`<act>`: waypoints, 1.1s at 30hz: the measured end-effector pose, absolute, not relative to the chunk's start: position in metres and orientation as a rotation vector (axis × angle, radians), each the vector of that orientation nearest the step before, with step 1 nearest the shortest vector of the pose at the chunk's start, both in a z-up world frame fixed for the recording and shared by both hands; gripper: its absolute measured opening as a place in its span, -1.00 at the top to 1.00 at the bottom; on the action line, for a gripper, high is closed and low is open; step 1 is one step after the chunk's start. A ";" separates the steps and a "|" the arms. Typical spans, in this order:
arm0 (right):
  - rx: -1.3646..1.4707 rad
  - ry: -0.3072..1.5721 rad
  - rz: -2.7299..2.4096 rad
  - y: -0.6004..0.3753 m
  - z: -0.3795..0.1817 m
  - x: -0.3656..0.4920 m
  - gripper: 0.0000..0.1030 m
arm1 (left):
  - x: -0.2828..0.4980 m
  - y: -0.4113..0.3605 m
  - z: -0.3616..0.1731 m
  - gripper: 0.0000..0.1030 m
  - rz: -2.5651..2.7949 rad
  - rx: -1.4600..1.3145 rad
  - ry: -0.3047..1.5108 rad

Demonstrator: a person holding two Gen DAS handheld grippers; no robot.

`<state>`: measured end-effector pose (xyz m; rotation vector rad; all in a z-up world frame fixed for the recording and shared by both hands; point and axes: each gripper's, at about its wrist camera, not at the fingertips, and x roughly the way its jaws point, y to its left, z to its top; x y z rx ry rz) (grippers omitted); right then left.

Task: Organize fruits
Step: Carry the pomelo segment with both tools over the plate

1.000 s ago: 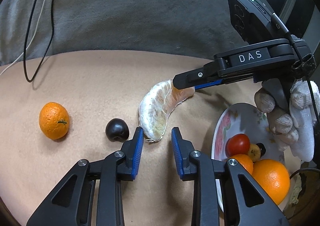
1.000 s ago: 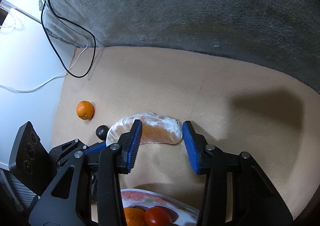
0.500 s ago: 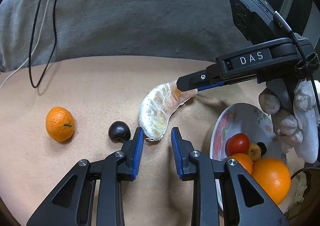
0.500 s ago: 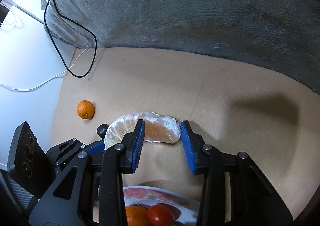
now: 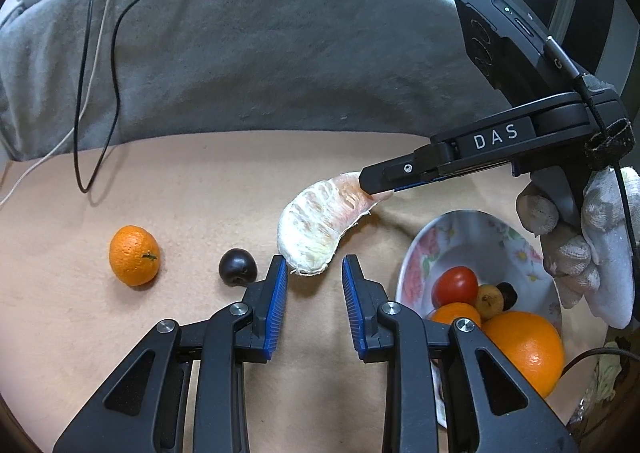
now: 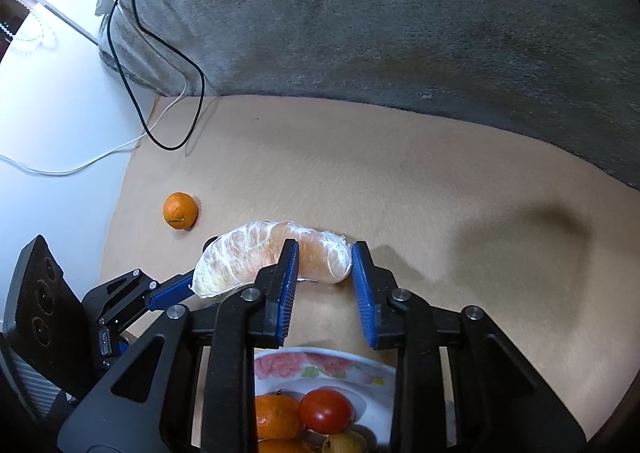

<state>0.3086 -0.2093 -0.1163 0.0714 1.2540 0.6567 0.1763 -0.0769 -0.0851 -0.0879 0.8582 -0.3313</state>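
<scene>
My left gripper (image 5: 314, 281) sits with its jaws apart just short of the near tip of the peeled pomelo segment (image 5: 320, 227), doing nothing. The right gripper (image 6: 324, 259) is pinching the segment's far end, lifted off the tan cloth (image 6: 400, 181). Risk: an end-only pinch on soft pulp could tear or swing loose before the plate (image 5: 412, 273); actual pad contact is hidden, and the plate is cut off behind my fingers.
</scene>
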 end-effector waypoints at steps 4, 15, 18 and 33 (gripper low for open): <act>0.069 1.238 0.654 -0.214 -0.109 0.305 0.47 | 0.168 -0.076 -0.080 0.49 -0.338 -0.082 0.847; 0.066 1.192 0.639 -0.233 -0.085 0.283 0.49 | 0.152 -0.084 -0.062 0.49 -0.366 -0.067 0.816; 0.064 1.179 0.635 -0.237 -0.079 0.276 0.50 | 0.147 -0.087 -0.057 0.49 -0.375 -0.063 0.807; 0.077 1.120 0.592 -0.280 -0.054 0.238 0.50 | 0.132 -0.117 -0.042 0.49 -0.433 -0.030 0.774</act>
